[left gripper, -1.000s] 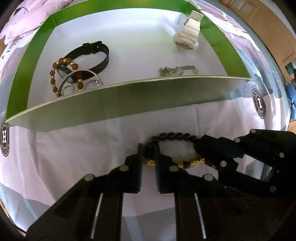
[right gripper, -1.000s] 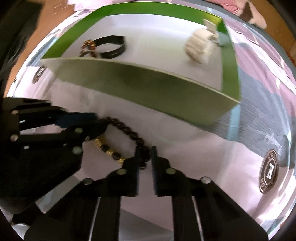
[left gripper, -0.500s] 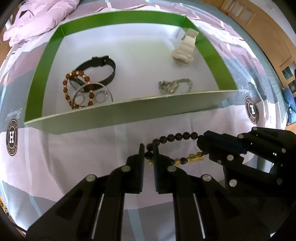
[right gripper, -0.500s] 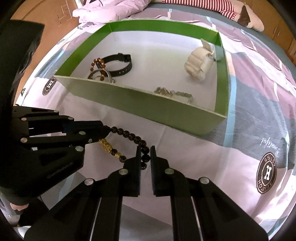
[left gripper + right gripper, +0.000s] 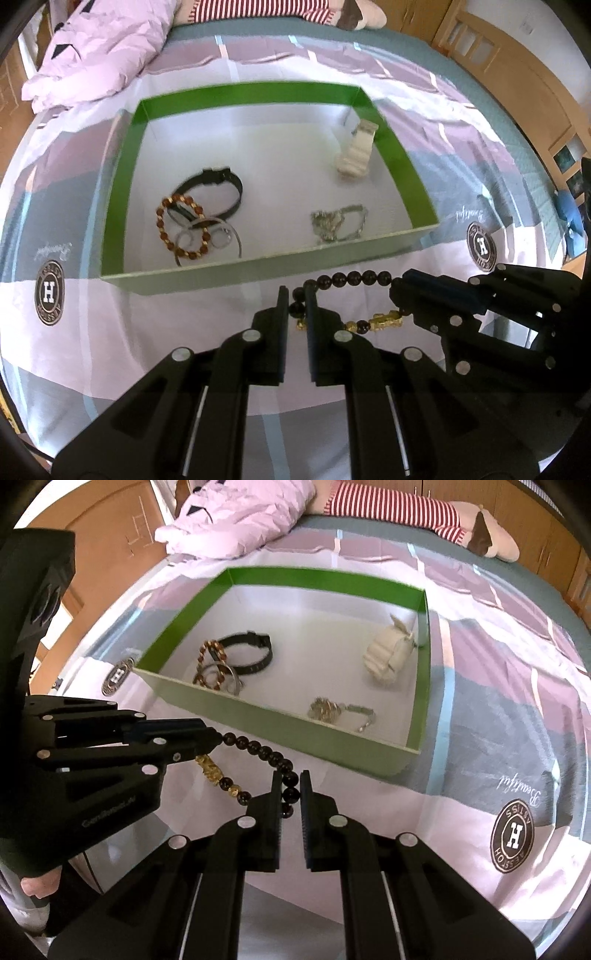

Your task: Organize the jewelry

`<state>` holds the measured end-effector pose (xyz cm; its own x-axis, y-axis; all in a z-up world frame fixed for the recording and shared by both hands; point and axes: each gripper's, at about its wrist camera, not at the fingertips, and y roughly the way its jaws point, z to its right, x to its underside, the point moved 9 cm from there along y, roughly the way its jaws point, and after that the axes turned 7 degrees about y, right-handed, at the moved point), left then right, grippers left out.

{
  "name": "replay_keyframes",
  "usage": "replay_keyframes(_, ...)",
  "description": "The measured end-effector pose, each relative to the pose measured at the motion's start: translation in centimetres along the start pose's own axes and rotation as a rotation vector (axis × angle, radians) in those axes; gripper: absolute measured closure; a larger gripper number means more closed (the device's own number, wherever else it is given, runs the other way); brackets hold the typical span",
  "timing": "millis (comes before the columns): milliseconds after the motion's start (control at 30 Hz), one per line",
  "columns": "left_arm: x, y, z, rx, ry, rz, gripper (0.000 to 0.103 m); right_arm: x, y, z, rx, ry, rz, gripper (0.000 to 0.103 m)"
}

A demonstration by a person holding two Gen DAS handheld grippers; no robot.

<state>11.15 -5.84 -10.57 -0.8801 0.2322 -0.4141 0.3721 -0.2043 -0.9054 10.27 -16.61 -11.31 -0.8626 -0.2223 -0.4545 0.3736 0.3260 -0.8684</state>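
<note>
A black bead bracelet (image 5: 354, 277) with a gold charm hangs stretched between my two grippers, just in front of the near wall of a green box (image 5: 258, 92). My left gripper (image 5: 295, 306) is shut on its left end. My right gripper (image 5: 289, 790) is shut on beads at the other end, and in the left wrist view the right gripper (image 5: 397, 295) comes in from the right. Inside the box lie a black strap (image 5: 229, 184), an amber bead bracelet (image 5: 166, 221), a silver bangle (image 5: 225, 236), a silver chain (image 5: 336, 225) and a cream watch (image 5: 354, 158).
Everything rests on a bed with a patchwork cover (image 5: 110, 350) bearing round H logos (image 5: 50, 293). A crumpled pink duvet (image 5: 92, 48) and a striped plush toy (image 5: 406, 502) lie beyond the box. Wooden furniture (image 5: 517, 74) stands at the right. A person's hand (image 5: 33, 886) shows low left.
Both grippers have risen together with the black bead bracelet held between them. The box now looks smaller and lower, with more of its floor showing.
</note>
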Motion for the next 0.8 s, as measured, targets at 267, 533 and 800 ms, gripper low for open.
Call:
replay_keyframes(267, -1.8, -1.5, -1.1, -0.002, -0.031, 0.048, 0.094, -2.3, -1.7, -0.6, -0.003, -0.016, 0.064, 0.094)
replay_keyframes(533, -5.6, -3.8, -2.1, -0.068, -0.026, 0.14, 0.095, -5.8, -2.6, -0.8, -0.002, -0.016, 0.137, 0.094)
replay_keyframes(800, -5.2, -2.6, -2.6, -0.04, -0.038, 0.104, 0.095, -7.5, -3.0, -0.9, -0.01, -0.003, 0.174, 0.094)
